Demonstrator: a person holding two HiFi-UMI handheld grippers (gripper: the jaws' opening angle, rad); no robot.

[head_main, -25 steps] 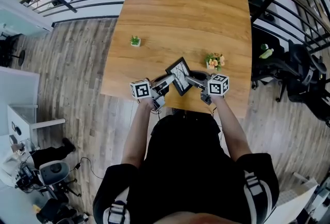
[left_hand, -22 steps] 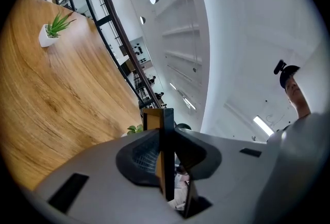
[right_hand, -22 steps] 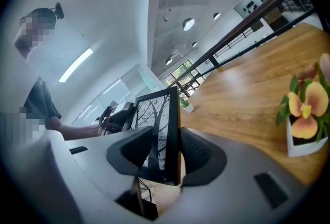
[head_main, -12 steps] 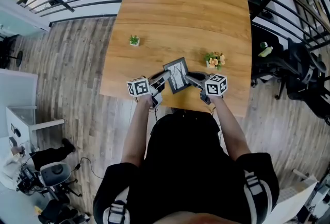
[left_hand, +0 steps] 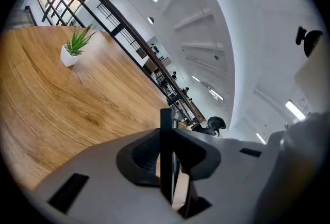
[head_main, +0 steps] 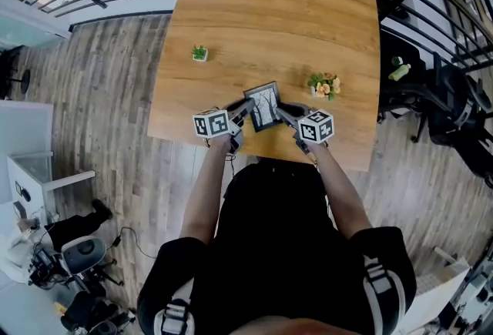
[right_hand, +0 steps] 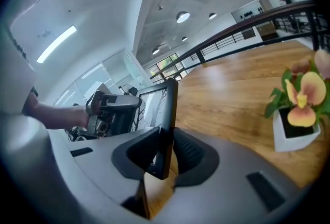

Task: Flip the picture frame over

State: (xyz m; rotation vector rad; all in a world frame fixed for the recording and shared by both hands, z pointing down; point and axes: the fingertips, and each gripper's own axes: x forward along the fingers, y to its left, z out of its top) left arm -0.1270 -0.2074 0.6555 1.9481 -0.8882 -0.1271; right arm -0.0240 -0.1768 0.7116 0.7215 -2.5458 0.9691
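Picture frame [head_main: 263, 105] is up between both tongs, over the near part of the wooden table [head_main: 269, 10], right in front of the person. Left gripper [head_main: 246, 108] has it by the left edge. In the left gripper view the black edge runs straight between the pads, and they're clamped on it with only the frame's thickness between them. Right gripper [head_main: 282, 109] has the opposite side. Its jaws have just been closing, and now the frame's lower corner sits pinched between its pads. The glass side, with a pale branching drawing, faces up toward the head camera, and the frame is tipped rather than flat. Whether its lower edge touches the tabletop is hard to say from above. A pot of orange flowers [head_main: 323, 85] stands near the frame's right side. A small green plant [head_main: 200, 54] sits well apart on the left.
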